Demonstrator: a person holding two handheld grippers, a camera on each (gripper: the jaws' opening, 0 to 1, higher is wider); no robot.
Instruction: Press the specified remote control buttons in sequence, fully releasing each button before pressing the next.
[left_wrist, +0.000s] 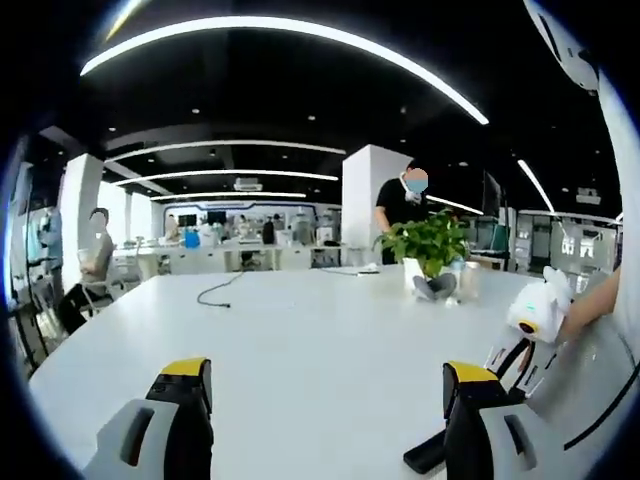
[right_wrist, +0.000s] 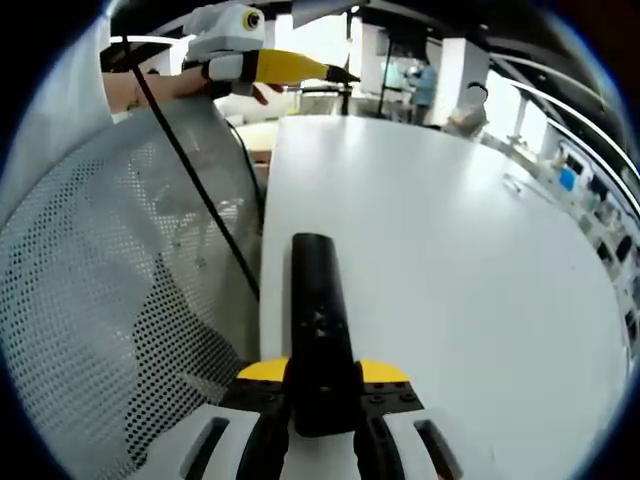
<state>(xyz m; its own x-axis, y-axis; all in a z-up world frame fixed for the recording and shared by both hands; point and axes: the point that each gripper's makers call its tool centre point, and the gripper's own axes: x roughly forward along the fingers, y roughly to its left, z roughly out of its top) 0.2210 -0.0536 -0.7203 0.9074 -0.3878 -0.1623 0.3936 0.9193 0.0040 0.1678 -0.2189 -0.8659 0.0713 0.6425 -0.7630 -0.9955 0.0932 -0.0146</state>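
Left gripper view looks out over a broad white surface (left_wrist: 300, 340) in an open office; the left gripper (left_wrist: 325, 400) rises from the bottom with its two yellow-tipped jaws spread wide and nothing between them; just beside the right-hand jaw, low at the edge, the dark end of the remote control (left_wrist: 425, 455) lies on the surface, touching neither jaw as far as I can see; farther back a potted plant (left_wrist: 432, 245) stands on the surface, with a loose black cable (left_wrist: 222, 290) lying well to its left; behind the plant a person in a dark top (left_wrist: 402, 205) stands near a white pillar (left_wrist: 368, 195), and another person (left_wrist: 95, 255) sits at the far left; at the right edge the right gripper (left_wrist: 535, 315) comes into view, white, held in a hand, above a grey mesh chair back (left_wrist: 590, 380).

Right gripper view looks along the same white surface (right_wrist: 450, 260); the right gripper (right_wrist: 322, 405) has its jaws closed against the sides of the black remote control (right_wrist: 318, 330), which runs straight away from the camera with its near end clamped between the yellow tips and its far end resting over the surface near the edge; to the left a perforated mesh chair back (right_wrist: 120, 300) stands close, with a thin black cable (right_wrist: 195, 190) crossing it; at the top left the left gripper (right_wrist: 335, 73) shows, white and yellow, held in a hand (right_wrist: 180, 88); its jaws I cannot make out from here.
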